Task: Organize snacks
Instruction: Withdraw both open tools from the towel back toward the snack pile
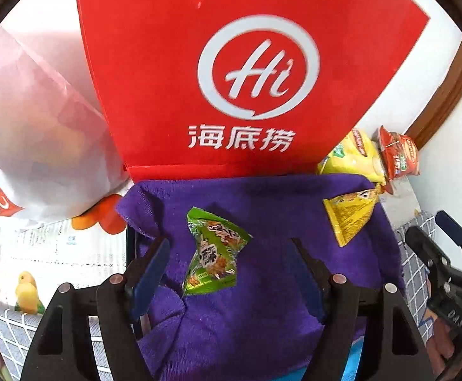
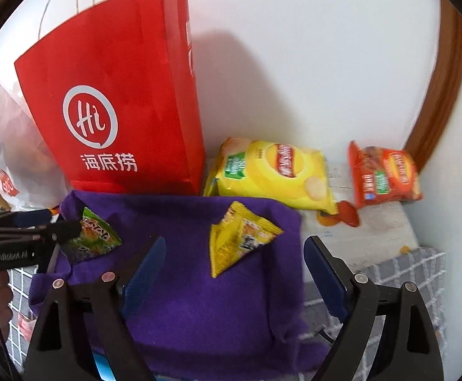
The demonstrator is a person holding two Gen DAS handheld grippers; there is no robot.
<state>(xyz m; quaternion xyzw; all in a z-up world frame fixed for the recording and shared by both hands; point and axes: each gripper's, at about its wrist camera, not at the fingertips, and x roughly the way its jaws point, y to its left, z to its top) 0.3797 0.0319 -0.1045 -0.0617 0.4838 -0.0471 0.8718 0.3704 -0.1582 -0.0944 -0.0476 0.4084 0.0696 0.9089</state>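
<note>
Red paper bag (image 2: 116, 101) is blocking the purple cloth's (image 2: 199, 301) back edge; cloth's near half is lying bare, open for passing.

Red paper bag (image 2: 113, 101), purple cloth (image 2: 199, 285), white wall (image 2: 310, 63).

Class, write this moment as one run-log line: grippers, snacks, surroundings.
left gripper: open, empty | right gripper: open, empty | green packet, yellow packet: on purple cloth | red bag: upright behind
</note>
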